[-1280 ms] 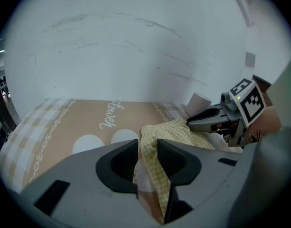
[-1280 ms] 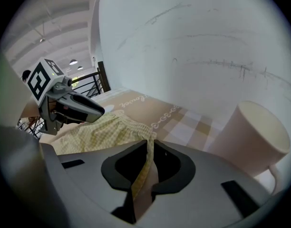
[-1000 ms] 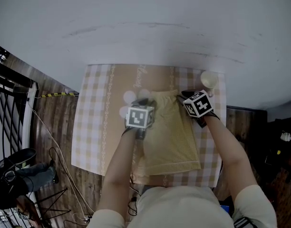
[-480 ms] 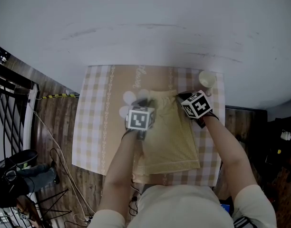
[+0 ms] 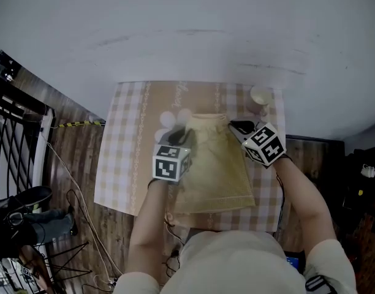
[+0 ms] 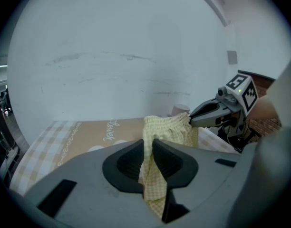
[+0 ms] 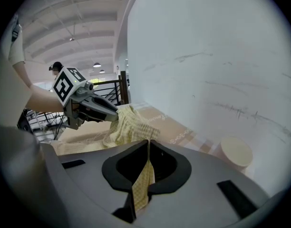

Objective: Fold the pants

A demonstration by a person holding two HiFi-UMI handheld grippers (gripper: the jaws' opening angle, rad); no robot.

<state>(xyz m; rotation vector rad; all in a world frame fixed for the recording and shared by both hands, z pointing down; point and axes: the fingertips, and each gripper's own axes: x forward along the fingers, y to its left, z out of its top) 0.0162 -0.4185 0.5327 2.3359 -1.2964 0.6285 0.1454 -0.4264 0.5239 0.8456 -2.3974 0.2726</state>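
Note:
The pale yellow checked pants (image 5: 215, 167) lie on the checked tablecloth (image 5: 123, 146) with the waistband at the far end, raised off the cloth. My left gripper (image 5: 181, 135) holds the waistband's left corner; its jaws have just been closing and now pinch the fabric (image 6: 155, 175), which hangs between them. My right gripper (image 5: 238, 127) is shut on the right corner, with a strip of cloth (image 7: 144, 177) caught between its jaws. The waistband (image 6: 168, 126) is stretched between the two grippers. From the right gripper view the left gripper (image 7: 95, 109) shows gripping the gathered pants (image 7: 129, 125).
A white paper cup (image 5: 259, 95) stands at the table's far right corner, close to my right gripper, and is also the cup (image 7: 236, 152) in the right gripper view. A white wall runs behind the table. A black railing (image 5: 16, 133) and cables lie on the wooden floor at left.
Both grippers have risen and come a little towards me, lifting the waistband end off the table. The left jaws have closed on the cloth.

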